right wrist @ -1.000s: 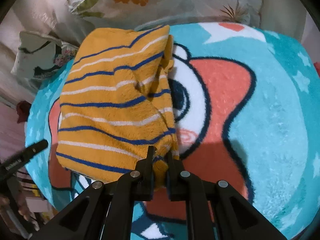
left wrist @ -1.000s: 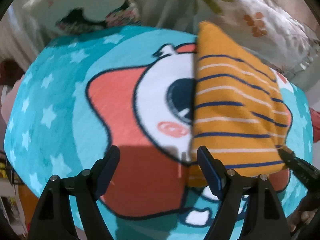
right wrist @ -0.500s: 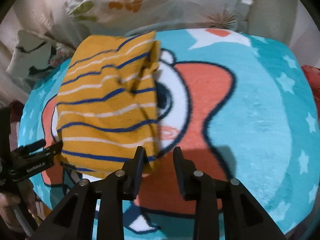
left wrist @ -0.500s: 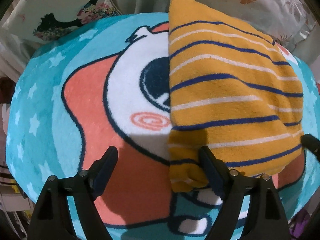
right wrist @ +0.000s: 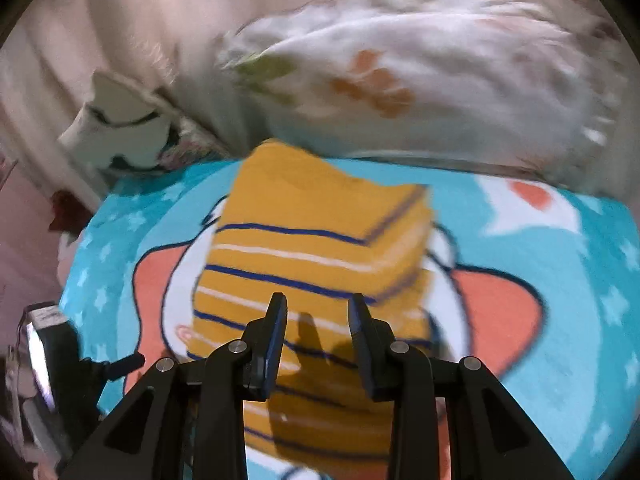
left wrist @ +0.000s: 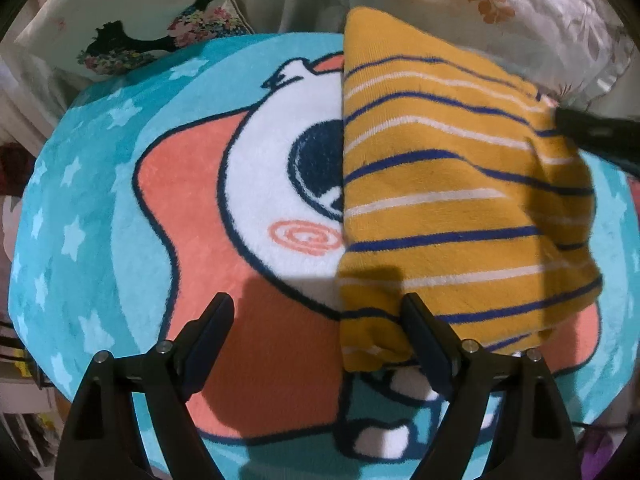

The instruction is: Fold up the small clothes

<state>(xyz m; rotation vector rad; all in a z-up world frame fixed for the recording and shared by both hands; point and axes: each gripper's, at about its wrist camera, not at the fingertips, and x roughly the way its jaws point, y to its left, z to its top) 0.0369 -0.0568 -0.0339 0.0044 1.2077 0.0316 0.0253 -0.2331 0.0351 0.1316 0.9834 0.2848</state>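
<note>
A round teal rug [left wrist: 100,208] with a cartoon face and pale stars fills most of the left wrist view. Floral pillows [left wrist: 532,20] lie along its far edge. A folded mustard garment [left wrist: 452,208] with blue and white stripes lies on the rug's right half in that view, one straight edge across the cartoon eye. The left gripper [left wrist: 316,336] is spread wide and holds nothing, one finger at the garment's near corner. The right gripper [right wrist: 318,324], blurred in its own view, hangs part-open above the garment [right wrist: 316,248], empty.
</note>
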